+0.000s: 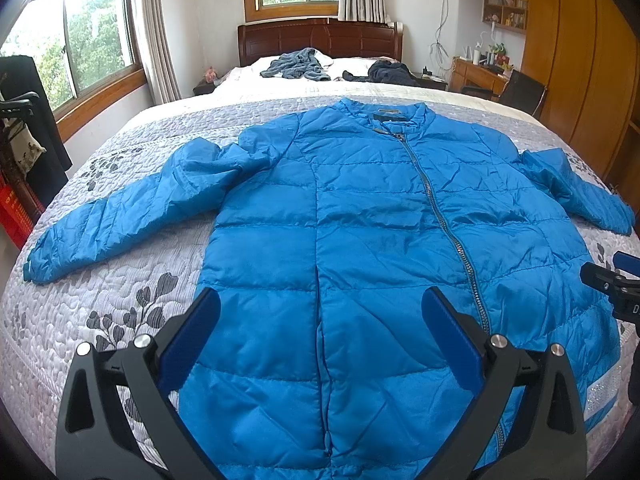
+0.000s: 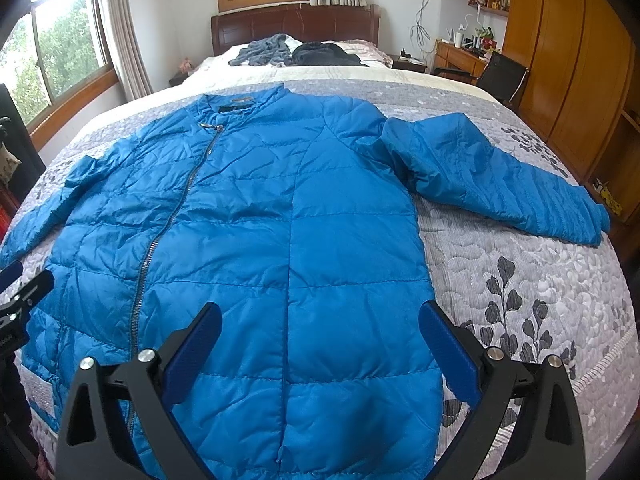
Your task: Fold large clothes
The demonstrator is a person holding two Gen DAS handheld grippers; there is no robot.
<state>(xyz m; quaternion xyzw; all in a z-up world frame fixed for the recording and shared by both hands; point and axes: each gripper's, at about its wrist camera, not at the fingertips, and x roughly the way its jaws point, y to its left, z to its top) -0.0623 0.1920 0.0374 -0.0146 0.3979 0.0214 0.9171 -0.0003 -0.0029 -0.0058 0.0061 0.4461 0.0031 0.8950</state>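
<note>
Both hand-held grippers, left [image 1: 320,328] and right [image 2: 320,330], hover level over the hem with fingers spread wide, gripping nothing; the blue jacket [image 1: 360,220] lies flat, zipped, sleeves outstretched, on the bed [image 1: 120,300].

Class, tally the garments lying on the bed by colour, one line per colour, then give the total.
Blue: 1, the puffer jacket spread flat on the quilt
Grey-blue: 1, the crumpled garment near the headboard
Dark: 1, the crumpled garment beside it
Total: 3
</note>
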